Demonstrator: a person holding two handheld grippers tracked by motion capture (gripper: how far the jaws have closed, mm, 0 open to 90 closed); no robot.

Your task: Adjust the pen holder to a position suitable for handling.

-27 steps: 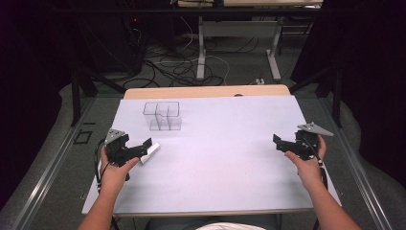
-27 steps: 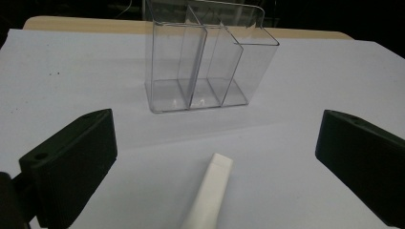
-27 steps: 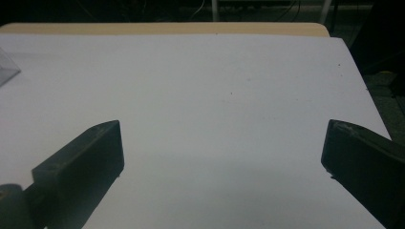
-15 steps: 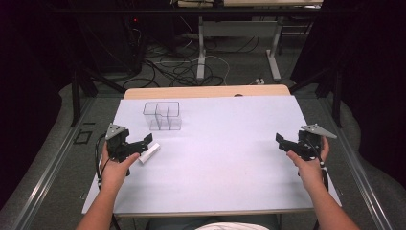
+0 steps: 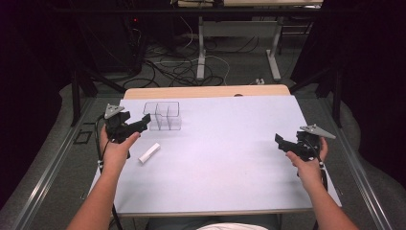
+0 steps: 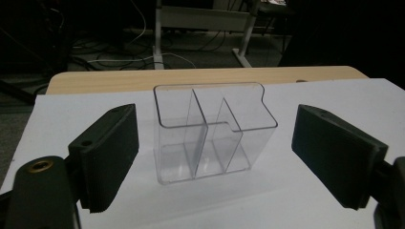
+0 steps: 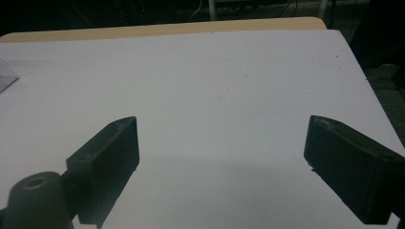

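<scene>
A clear plastic organizer with three compartments stands empty at the far left of the white table top. My left gripper hovers just left of it, jaws open and pointing at it. In the left gripper view the organizer stands ahead, framed by the wide-apart jaws of the left gripper. A small white block lies on the table, nearer the person than that gripper. My right gripper is held open over the right side; in the right gripper view the right gripper has bare table between its jaws.
A strip of wooden table edge shows beyond the white surface. Behind it are table legs and cables on a dark floor. A corner of the organizer shows at the left edge of the right gripper view.
My left gripper has moved away from the white block toward the far side, up to the clear organizer. The block lies where it was. The right gripper has hardly moved.
</scene>
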